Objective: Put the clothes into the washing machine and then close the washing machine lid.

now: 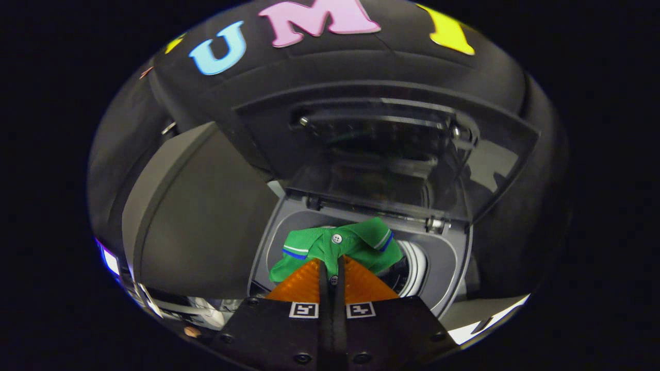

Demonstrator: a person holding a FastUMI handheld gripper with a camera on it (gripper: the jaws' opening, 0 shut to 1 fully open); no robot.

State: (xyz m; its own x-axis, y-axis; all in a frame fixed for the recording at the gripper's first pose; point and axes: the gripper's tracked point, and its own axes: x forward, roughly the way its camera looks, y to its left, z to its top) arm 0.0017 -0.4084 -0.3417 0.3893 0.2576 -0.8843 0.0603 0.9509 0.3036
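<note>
- Tongs (332, 268) pressed together, pinching a small green polo shirt (340, 247) of knit fabric with white-and-blue striped sleeve cuffs and a white button at the collar.
- Both fingers (304, 286) closed on the shirt's placket, only a thin dark seam left between them; a second button visible in that seam, lower down.
- Shirt bunched and draped over the fingertips, sleeves spreading to either side, hanging just above the round mouth of the drum.
- Dark grey top-loading washing machine (454, 257) directly ahead of and below the fingers, its grey top deck framing the opening.
- Pale ring of the drum opening (415, 265) showing to the right of the shirt, with the perforated metal drum wall inside it partly in view.
- Tinted glass washing machine lid (381, 154) standing raised beyond the shirt, hinged along the rear edge of the top deck, tilted back toward the booth wall.
- Two metal hinge fittings at the lid's lower edge, one at each end of the opening's rear edge.
- Reflections across the lid's glass panel, details too blurred to tell.
- Large dark grey curved panel (196, 216) rising to the left of the machine, just beside the top deck's left edge; its identity unclear.
</note>
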